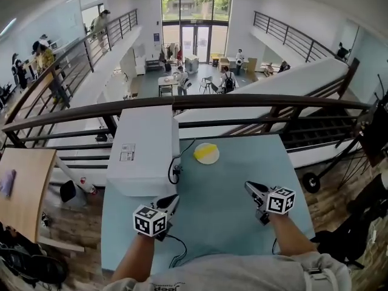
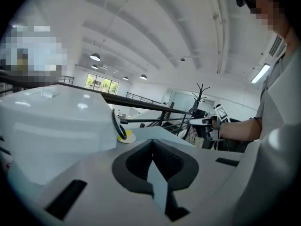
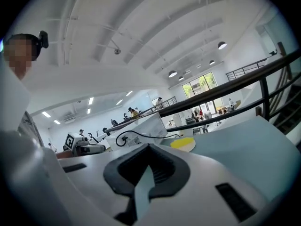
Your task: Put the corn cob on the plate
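Note:
The yellow corn cob [image 1: 205, 151] lies on a small white plate [image 1: 210, 159] at the far middle of the pale blue table [image 1: 218, 217]. Both also show in the left gripper view, corn cob [image 2: 126, 133] on plate [image 2: 129, 139], and in the right gripper view, corn cob [image 3: 181, 142] on plate [image 3: 189, 146]. My left gripper [image 1: 173, 200] hangs over the near left of the table, well short of the plate, jaws shut with nothing between them. My right gripper [image 1: 250, 187] hovers at the near right, jaws together and empty.
A large white box [image 1: 145, 147] stands on the table's left, a black cable [image 1: 173, 168] looping from its side close to the plate. A dark railing [image 1: 242, 102] runs behind the table's far edge, with an open drop beyond. A wooden desk [image 1: 21, 187] stands at the left.

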Demonstrator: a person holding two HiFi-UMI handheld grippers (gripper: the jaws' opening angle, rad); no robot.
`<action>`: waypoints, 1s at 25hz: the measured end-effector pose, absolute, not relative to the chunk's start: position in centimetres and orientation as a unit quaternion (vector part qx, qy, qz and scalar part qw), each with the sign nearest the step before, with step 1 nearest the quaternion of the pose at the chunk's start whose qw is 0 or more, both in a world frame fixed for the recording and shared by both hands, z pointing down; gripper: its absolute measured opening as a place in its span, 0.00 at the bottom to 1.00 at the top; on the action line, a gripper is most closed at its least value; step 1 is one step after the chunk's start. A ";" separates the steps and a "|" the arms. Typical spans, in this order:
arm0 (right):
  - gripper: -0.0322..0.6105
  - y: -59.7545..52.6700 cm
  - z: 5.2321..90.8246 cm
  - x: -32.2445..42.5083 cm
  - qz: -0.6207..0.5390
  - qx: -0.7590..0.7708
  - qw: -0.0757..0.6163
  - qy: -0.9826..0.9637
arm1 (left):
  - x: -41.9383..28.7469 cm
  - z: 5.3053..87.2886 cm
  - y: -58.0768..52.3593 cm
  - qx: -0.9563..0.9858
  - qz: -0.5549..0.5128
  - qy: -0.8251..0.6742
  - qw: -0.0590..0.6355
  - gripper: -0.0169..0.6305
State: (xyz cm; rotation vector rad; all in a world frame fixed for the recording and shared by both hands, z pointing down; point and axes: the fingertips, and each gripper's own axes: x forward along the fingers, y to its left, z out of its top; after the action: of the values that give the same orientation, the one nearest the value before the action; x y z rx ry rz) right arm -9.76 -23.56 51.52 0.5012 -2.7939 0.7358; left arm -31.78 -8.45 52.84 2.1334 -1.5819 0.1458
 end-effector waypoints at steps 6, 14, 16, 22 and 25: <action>0.08 -21.0 47.9 -7.3 0.217 0.166 0.093 -0.958 | -29.1 50.2 -5.8 0.791 0.044 -0.567 0.226 0.05; 0.08 -19.6 43.6 -1.2 0.191 0.101 0.066 -0.974 | -20.0 44.8 -3.6 0.774 0.023 -0.601 0.200 0.05; 0.08 -19.6 43.2 0.1 0.181 0.082 0.068 -0.978 | -18.5 44.2 -3.1 0.762 0.020 -0.617 0.195 0.05; 0.08 -19.4 42.1 2.5 0.163 0.037 0.054 -0.984 | -15.3 42.5 -1.8 0.731 -0.001 -0.655 0.190 0.05; 0.08 -19.2 42.0 2.8 0.164 0.024 0.048 -0.985 | -14.5 41.8 -1.6 0.726 0.009 -0.663 0.180 0.05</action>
State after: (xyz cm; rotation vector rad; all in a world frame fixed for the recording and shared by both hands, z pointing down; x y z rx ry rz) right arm 2.84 -19.20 42.01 0.0722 -3.0039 0.4996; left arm -14.47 -1.62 41.75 2.0529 -1.8738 0.0266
